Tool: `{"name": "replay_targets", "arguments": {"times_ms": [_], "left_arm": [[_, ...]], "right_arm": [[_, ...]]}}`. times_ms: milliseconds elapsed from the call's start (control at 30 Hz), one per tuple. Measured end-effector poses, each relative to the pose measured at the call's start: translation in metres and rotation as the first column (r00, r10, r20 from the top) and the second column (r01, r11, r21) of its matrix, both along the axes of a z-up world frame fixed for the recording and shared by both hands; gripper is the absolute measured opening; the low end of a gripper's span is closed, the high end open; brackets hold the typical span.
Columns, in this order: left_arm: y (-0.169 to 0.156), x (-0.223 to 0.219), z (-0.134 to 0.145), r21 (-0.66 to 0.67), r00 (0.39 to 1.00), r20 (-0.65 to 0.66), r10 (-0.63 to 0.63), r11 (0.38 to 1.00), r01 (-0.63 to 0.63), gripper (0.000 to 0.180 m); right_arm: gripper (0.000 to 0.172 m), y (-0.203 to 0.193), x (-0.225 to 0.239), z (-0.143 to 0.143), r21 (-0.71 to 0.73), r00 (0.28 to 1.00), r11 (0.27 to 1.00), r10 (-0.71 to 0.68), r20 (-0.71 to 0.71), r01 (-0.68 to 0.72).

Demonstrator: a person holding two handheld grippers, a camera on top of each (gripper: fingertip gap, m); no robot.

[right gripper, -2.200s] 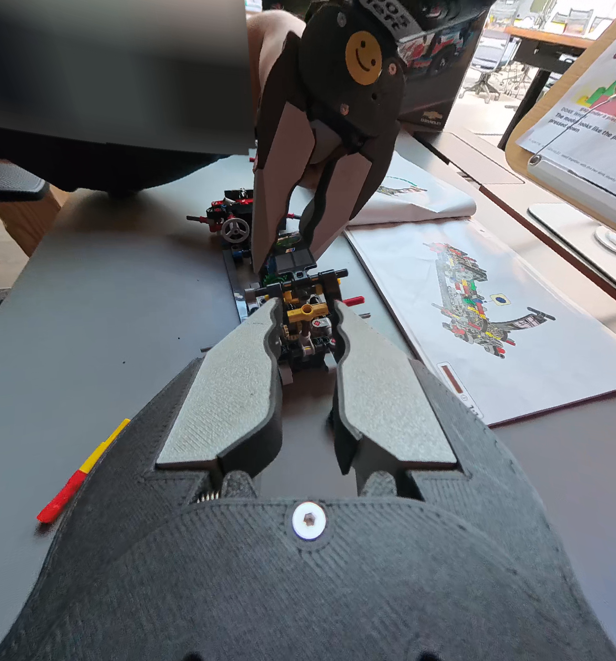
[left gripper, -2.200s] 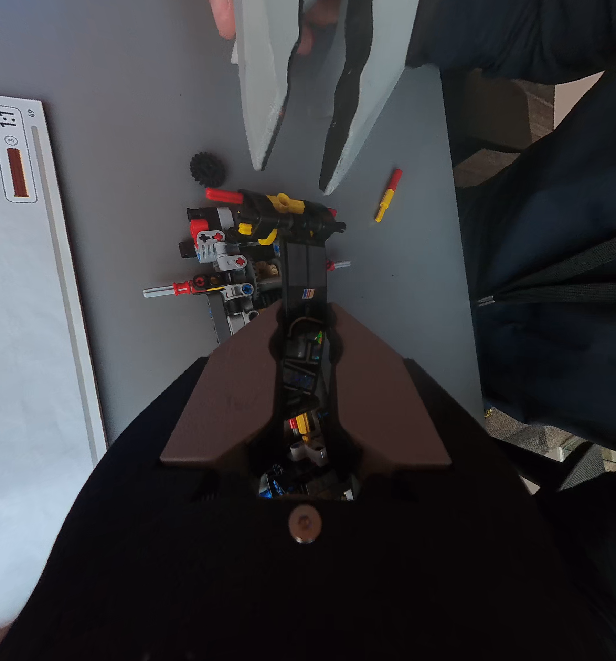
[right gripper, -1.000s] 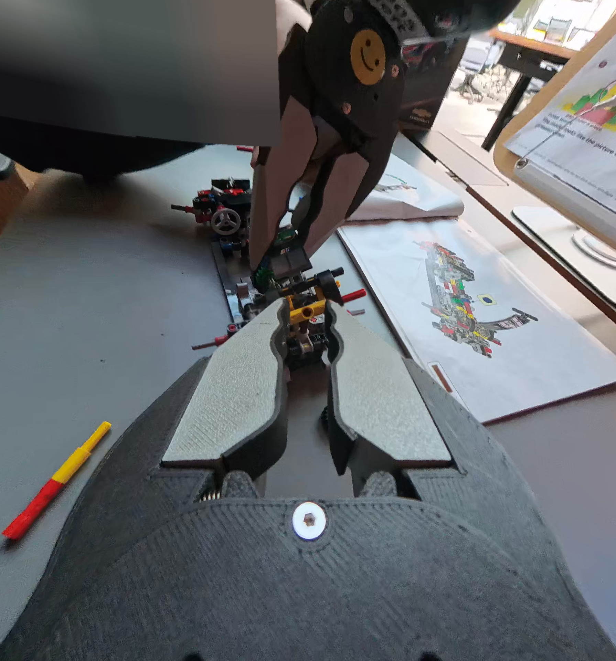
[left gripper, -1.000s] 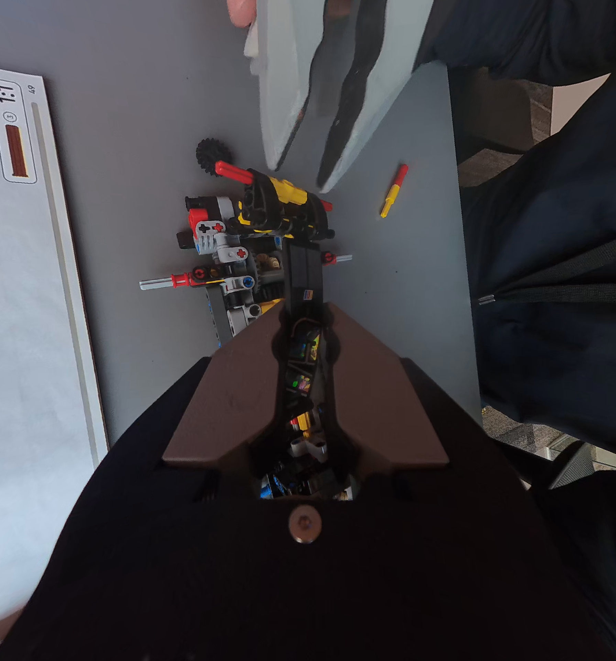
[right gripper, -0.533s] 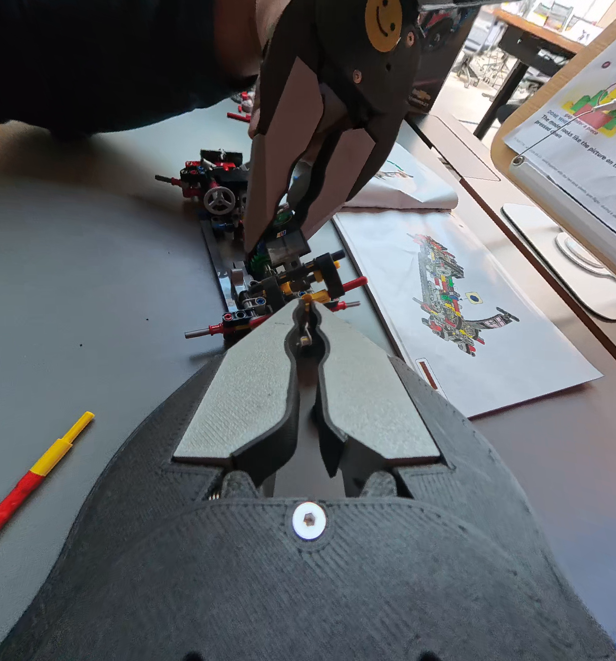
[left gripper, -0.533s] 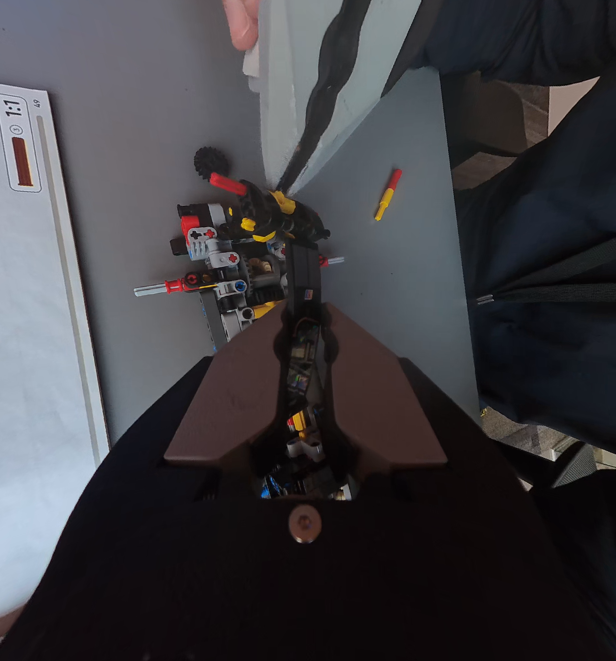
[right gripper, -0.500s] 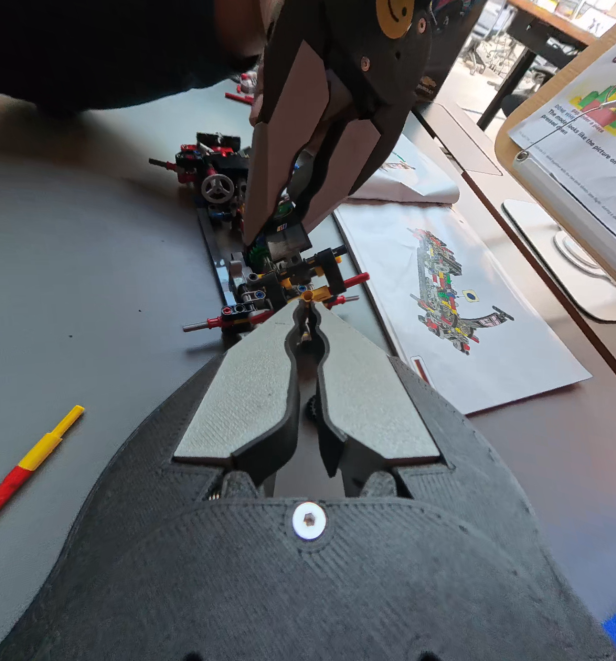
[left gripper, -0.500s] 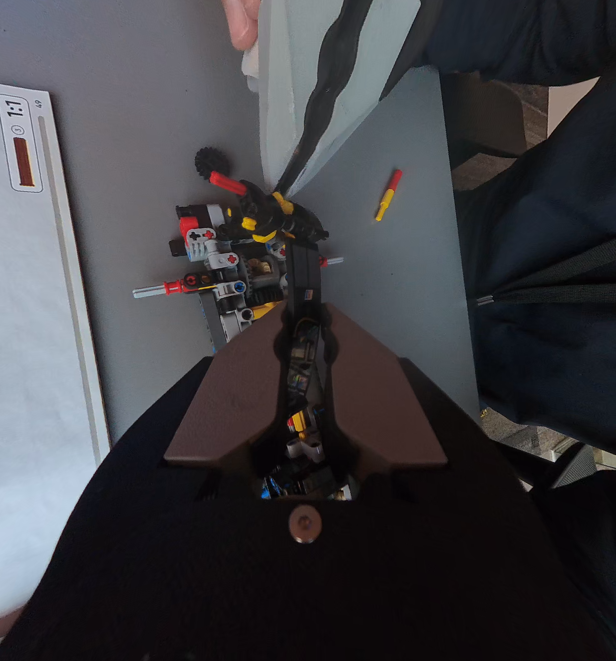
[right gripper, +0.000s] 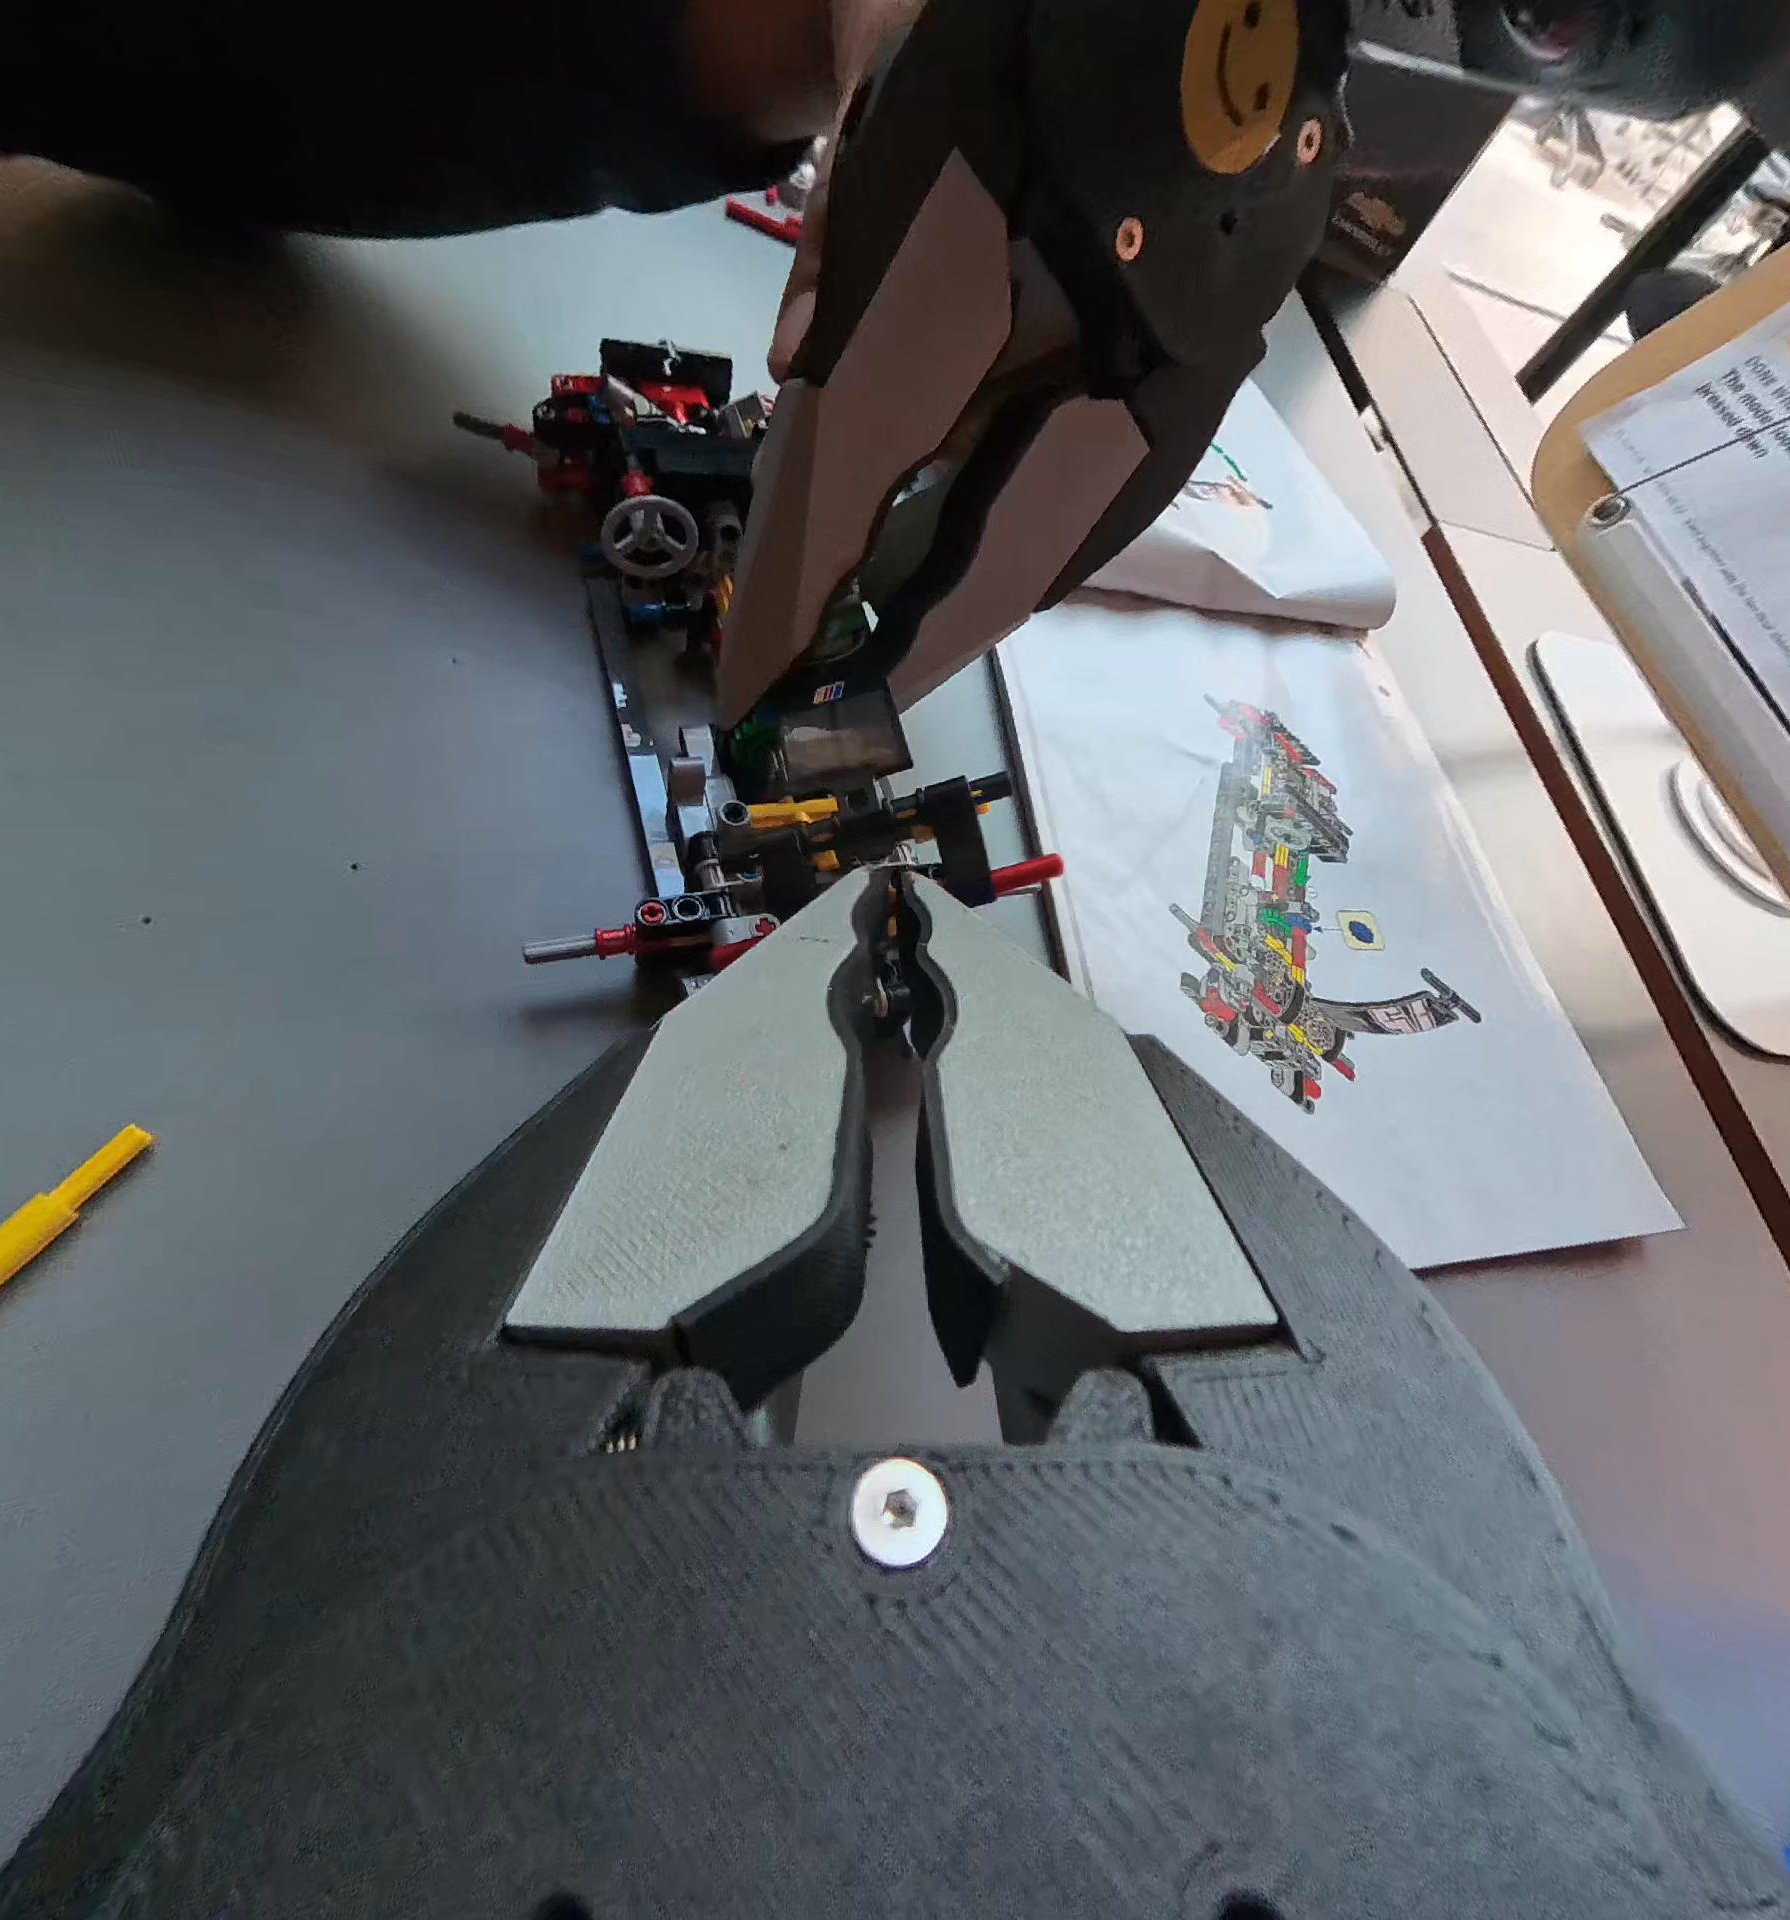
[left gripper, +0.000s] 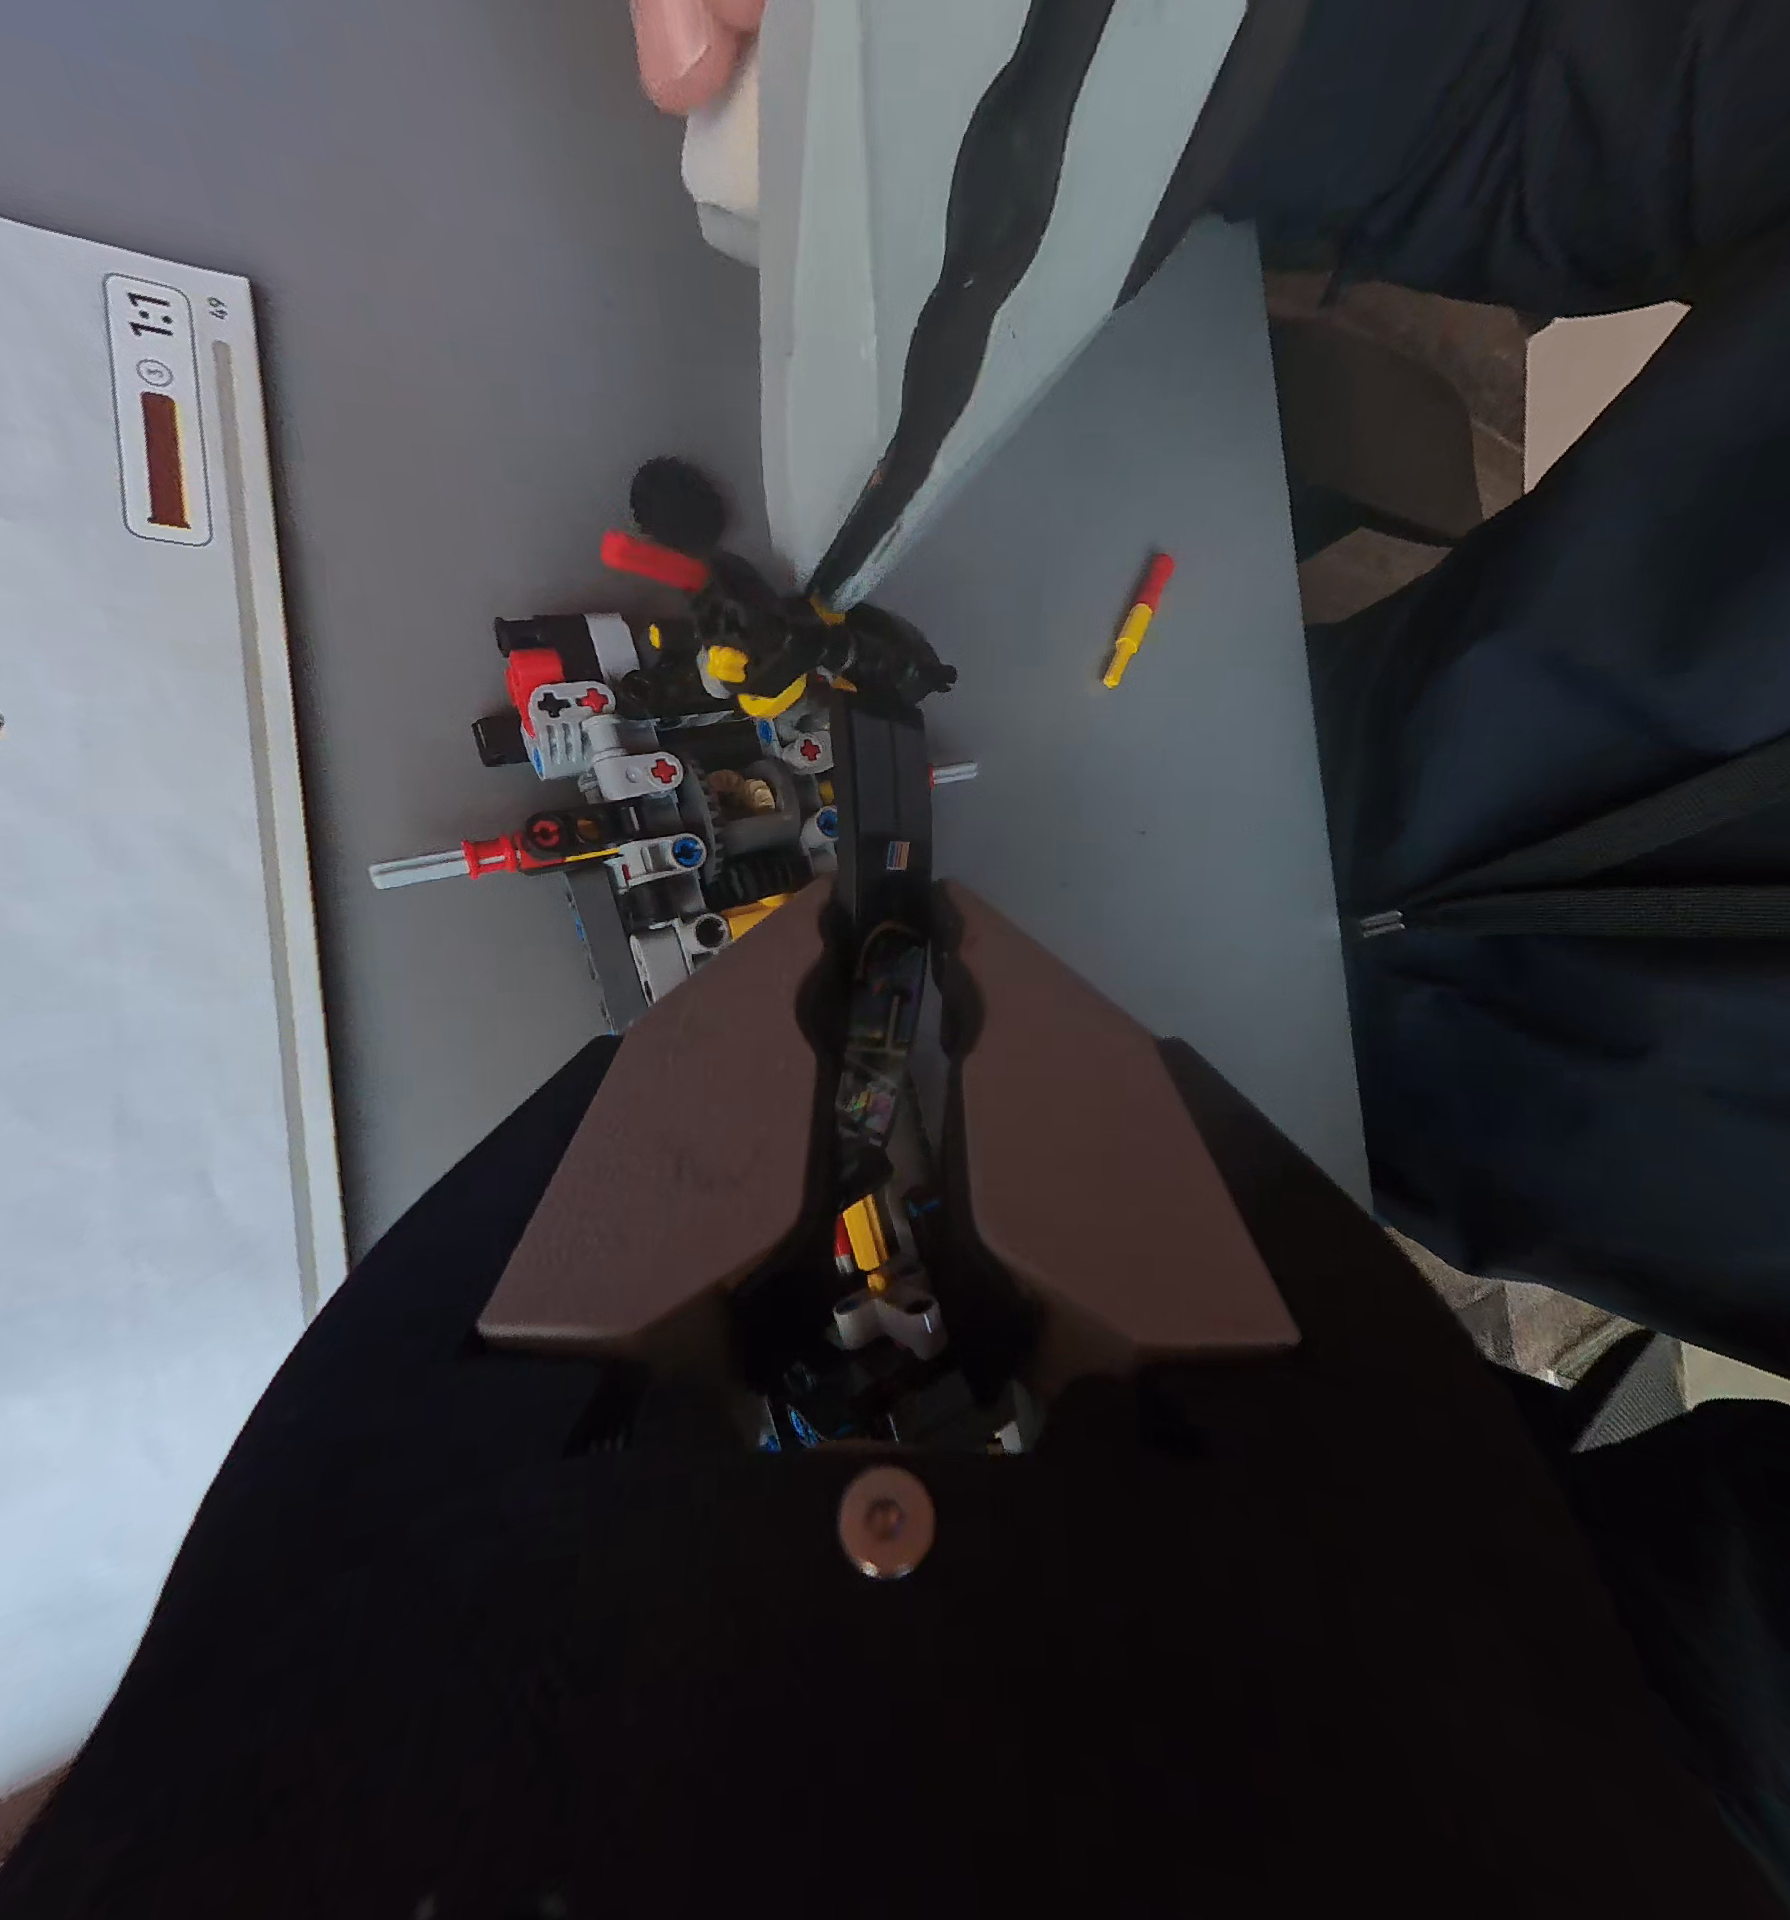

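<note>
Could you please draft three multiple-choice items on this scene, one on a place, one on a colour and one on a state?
1. Where does the loose red-and-yellow pin lie?
A. On the bare grey table, apart from the model
B. On the instruction sheet
C. Between the right claw's fingers

2. What colour is the round face badge on the left claw's body?
A. Blue
B. Yellow
C. White

3. How do the right claw's fingertips stand?
A. Spread wide
B. Out of sight
C. Drawn together at the brick model's near end

Answers:
1 A: the pin sits alone on the tabletop, to the side of the model.
2 B: the badge is plainly yellow against the black body.
3 C: the grey fingers meet at their tips beside the model's yellow-and-black parts.
</note>
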State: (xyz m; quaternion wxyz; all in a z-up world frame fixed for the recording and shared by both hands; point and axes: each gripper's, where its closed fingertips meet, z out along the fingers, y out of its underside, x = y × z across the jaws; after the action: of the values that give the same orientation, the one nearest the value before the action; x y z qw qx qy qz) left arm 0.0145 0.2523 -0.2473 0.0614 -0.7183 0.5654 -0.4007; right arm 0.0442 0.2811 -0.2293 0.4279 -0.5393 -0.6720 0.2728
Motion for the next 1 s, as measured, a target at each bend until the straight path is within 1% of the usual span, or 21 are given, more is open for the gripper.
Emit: {"name": "replay_targets", "arguments": {"times_ms": [133, 200, 333, 400, 500, 633, 733, 833, 900, 1000], "left_arm": [[0.003, 0.001, 0.001, 0.023, 1.0, -0.013, 0.019, 1.0, -0.019, 0.012], [0.007, 0.002, 0.001, 0.039, 0.999, -0.024, 0.04, 0.998, -0.039, 0.016], [0.016, -0.002, -0.003, 0.106, 0.991, -0.09, 0.094, 0.991, -0.085, 0.022], [0.018, -0.004, -0.005, 0.158, 0.986, -0.128, 0.108, 0.984, -0.087, 0.022], [0.018, -0.008, -0.01, 0.215, 0.975, -0.193, 0.113, 0.974, -0.071, 0.022], [0.017, -0.006, -0.01, 0.222, 0.973, -0.2, 0.115, 0.973, -0.07, 0.022], [0.017, -0.003, -0.008, 0.204, 0.974, -0.187, 0.131, 0.975, -0.092, 0.022], [0.018, 0.001, -0.004, 0.191, 0.975, -0.166, 0.147, 0.975, -0.115, 0.022], [0.018, 0.004, -0.001, 0.185, 0.977, -0.146, 0.154, 0.975, -0.126, 0.022], [0.018, 0.005, 0.002, 0.183, 0.978, -0.133, 0.16, 0.974, -0.134, 0.022]], "right_arm": [[0.0, 0.003, -0.001, 0.001, -0.061, 0.999, 0.998, -0.013, -0.03, 0.011], [0.0, 0.005, -0.001, 0.0, -0.082, 0.999, 0.996, -0.021, -0.036, 0.018], [0.0, 0.008, -0.001, -0.003, -0.106, 1.0, 0.994, -0.026, -0.013, 0.025], [0.0, 0.007, -0.003, -0.008, -0.099, 1.0, 0.995, -0.021, 0.013, 0.022], [0.0, 0.006, -0.005, -0.009, -0.097, 1.0, 0.995, -0.017, 0.005, 0.017], [0.0, 0.007, -0.001, -0.007, -0.114, 1.0, 0.993, -0.019, -0.007, 0.018], [0.021, 0.01, 0.002, -0.004, -0.167, 0.999, 0.985, -0.042, -0.035, 0.036], [0.032, 0.003, 0.001, -0.002, -0.209, 0.998, 0.978, -0.021, -0.061, 0.008], [0.053, -0.001, -0.004, 0.002, -0.189, 0.997, 0.982, -0.022, -0.071, 0.008], [0.068, 0.002, -0.013, -0.001, -0.08, 0.997, 0.994, -0.075, -0.027, 0.073]]}}
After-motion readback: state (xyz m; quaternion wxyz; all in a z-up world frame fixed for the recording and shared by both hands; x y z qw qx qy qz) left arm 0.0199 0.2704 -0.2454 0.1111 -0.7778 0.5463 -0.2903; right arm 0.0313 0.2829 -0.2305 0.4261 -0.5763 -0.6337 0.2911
